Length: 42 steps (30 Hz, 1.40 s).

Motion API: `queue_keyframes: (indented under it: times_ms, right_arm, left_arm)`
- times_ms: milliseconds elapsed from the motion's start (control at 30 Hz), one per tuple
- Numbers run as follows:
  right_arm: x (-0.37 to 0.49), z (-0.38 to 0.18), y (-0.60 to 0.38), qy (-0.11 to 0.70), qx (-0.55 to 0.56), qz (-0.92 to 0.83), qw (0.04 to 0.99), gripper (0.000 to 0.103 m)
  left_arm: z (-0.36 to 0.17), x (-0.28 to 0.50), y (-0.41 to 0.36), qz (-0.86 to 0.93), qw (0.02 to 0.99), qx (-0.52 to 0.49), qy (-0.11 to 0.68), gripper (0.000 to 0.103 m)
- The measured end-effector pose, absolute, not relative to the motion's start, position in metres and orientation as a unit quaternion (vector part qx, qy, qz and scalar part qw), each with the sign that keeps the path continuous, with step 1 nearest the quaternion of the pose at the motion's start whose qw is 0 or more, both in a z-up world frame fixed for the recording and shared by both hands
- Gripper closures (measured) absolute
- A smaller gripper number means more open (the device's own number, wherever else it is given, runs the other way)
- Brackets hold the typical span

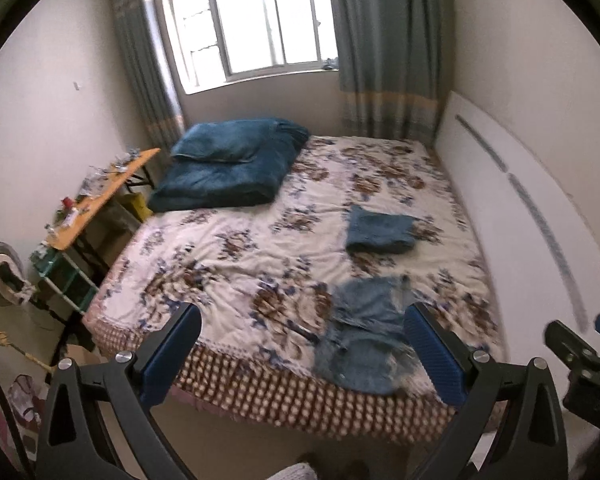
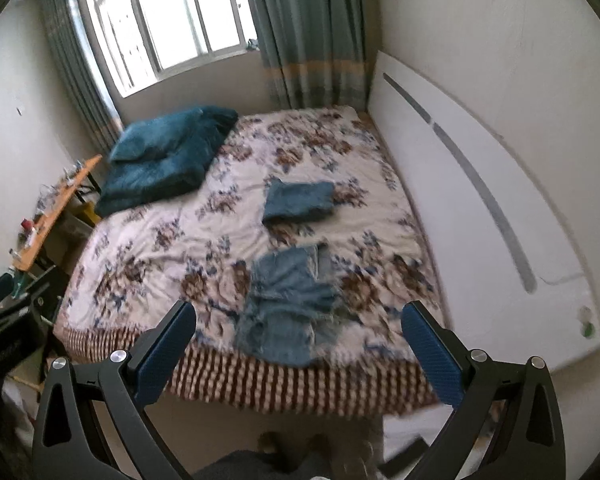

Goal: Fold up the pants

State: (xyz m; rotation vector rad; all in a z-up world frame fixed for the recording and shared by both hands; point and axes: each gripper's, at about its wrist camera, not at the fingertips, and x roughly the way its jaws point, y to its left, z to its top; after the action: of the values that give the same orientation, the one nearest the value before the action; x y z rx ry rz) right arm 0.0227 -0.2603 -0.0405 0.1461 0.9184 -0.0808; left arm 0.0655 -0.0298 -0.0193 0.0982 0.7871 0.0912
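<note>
Light blue denim pants (image 1: 364, 332) lie crumpled on the floral bedspread (image 1: 228, 240) at the bed's near edge; they also show in the right wrist view (image 2: 288, 304). A darker blue folded garment (image 1: 380, 230) lies farther back on the bed, also in the right wrist view (image 2: 298, 200). My left gripper (image 1: 304, 320) is open and empty, held above the bed's foot, apart from the pants. My right gripper (image 2: 300, 318) is open and empty, also short of the pants. The right gripper shows at the left wrist view's right edge (image 1: 580, 344).
A dark teal folded quilt with a pillow (image 1: 228, 164) lies at the bed's far left. A cluttered orange table (image 1: 100, 196) stands left of the bed. A white board (image 2: 480, 184) leans on the right wall. A window with curtains (image 1: 252, 20) is behind.
</note>
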Motion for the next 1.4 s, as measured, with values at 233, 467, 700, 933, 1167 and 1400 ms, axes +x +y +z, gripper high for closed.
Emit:
queue_keyframes:
  times_ms: [233,467,700,933,1167,1400]
  right_arm:
    - [0.130,-0.152,-0.287,0.503,0.096,-0.037,0.858,0.000]
    - [0.261,-0.296,-0.321,0.572,0.131,-0.042,0.808,0.000]
    - [0.402,-0.455,-0.353,0.633,0.146,-0.031,0.759,0.000]
    - [0.512,-0.623,-0.381,0.693,0.126,0.017,0.710,0.000]
    - [0.568,-0.721,-0.384,0.731,0.120,0.106,0.664,0.000]
    - [0.589,-0.753,-0.375,0.737,0.151,0.137,0.644,0.064]
  left_arm:
    - [-0.101,0.170,-0.035,0.040,0.893,0.051,0.445,0.000]
    - [-0.232,0.317,-0.037,0.024,0.837,0.052,0.545,0.000]
    - [-0.392,0.459,-0.034,0.001,0.783,0.049,0.620,0.001]
    - [-0.565,0.539,-0.020,-0.024,0.678,-0.086,0.730,0.017]
    - [-0.659,0.555,-0.027,-0.010,0.620,-0.185,0.763,0.030]
    - [-0.663,0.553,-0.062,-0.011,0.660,-0.104,0.744,0.081]
